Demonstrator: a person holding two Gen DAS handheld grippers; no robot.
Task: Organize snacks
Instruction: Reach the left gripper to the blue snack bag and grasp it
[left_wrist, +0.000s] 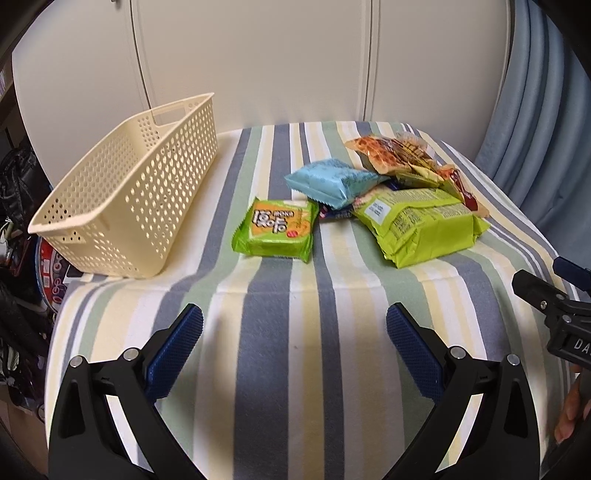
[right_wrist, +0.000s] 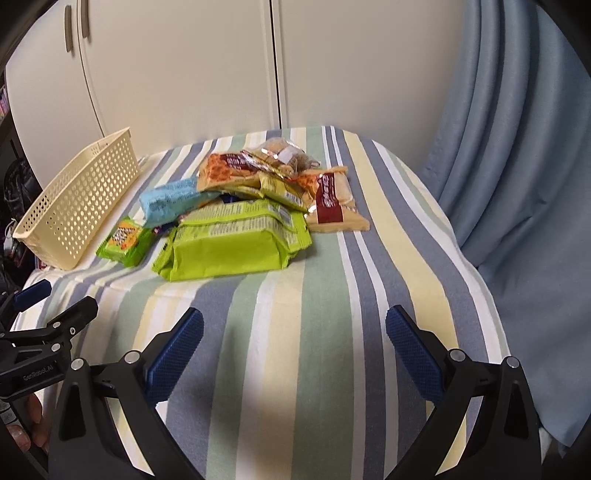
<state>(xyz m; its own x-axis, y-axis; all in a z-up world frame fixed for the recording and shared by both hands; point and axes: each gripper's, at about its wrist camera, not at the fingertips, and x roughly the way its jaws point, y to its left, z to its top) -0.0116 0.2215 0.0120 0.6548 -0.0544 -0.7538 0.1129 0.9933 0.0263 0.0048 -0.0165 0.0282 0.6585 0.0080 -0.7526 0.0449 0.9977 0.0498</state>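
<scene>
**Above the near edge of the striped cloth: both grippers empty, snacks ahead**

Between its blue pads, the left gripper (left_wrist: 294, 343) stood spread wide, holding nothing, over bare striped cloth (left_wrist: 280, 369). The right gripper (right_wrist: 294, 343) was likewise spread and empty, just to its right at about the same depth.

Ahead of the left gripper, and closest to it, lay the small green packet (left_wrist: 275, 230), flat, face up, set apart from the heap on its basket side. Its long axis ran roughly across the left gripper's line of reach, slightly skewed. The cream basket (left_wrist: 125, 192) sat further left, at the cloth's left edge, long axis running away from the camera; nothing showed through its pierced wall, though its floor was not visible.

The large green bag (right_wrist: 229, 243) lay ahead and left of the right gripper, long axis crosswise, the nearest item of the heap to that side. The blue packet (left_wrist: 332, 181) rested behind it, partly under the orange waffle pack (left_wrist: 380, 153).

Judgement: left hand nearer the small green packet and the basket, so likely to start there.

The right view alone showed a beige packet with a dark red band (right_wrist: 334, 206) on the heap's far right. The left view alone showed the small packet's printed face clearly.
</scene>
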